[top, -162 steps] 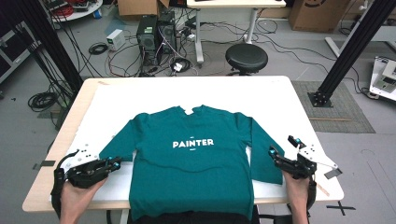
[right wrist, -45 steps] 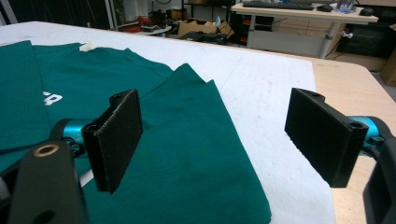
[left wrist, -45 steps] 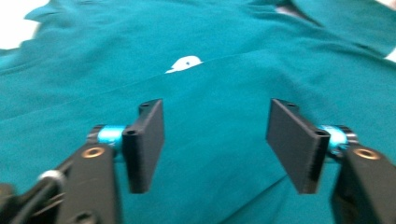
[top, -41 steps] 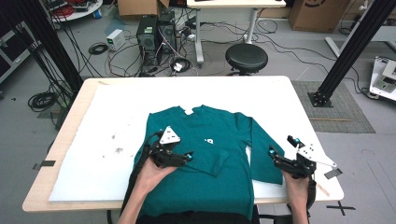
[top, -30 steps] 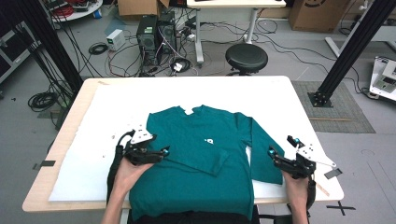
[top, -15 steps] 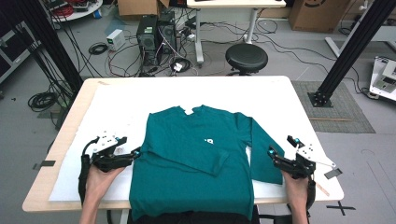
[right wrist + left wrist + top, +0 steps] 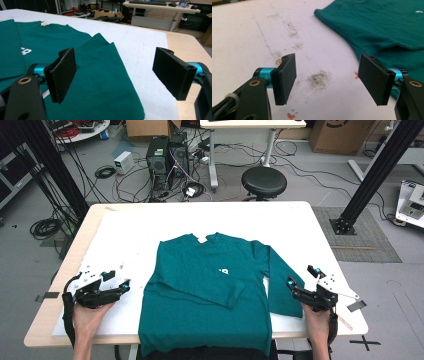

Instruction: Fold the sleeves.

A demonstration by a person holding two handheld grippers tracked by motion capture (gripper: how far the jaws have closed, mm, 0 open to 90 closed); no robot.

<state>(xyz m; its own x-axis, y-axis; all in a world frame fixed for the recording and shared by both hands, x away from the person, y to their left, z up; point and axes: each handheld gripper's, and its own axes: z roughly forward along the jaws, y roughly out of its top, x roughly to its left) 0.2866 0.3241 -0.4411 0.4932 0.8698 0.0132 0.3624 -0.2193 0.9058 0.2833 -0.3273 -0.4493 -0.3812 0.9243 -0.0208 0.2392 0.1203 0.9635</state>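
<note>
- My left gripper [image 7: 125, 285] has backed off to the lower left, jaws apart, empty.
- The green long-sleeve shirt [image 7: 210, 290] lies centre, its sleeve now folded across.
- My right gripper [image 7: 291, 285] is unmoved at lower right, jaws apart.

Between the left gripper [image 7: 327, 82] jaws lies matt white table covering [image 7: 249, 37], smudged and rough-looking. Just beyond the right gripper [image 7: 115, 75], the green shirt [image 7: 100, 82] is soft matt cloth; jaw pads look dull black plastic
</note>
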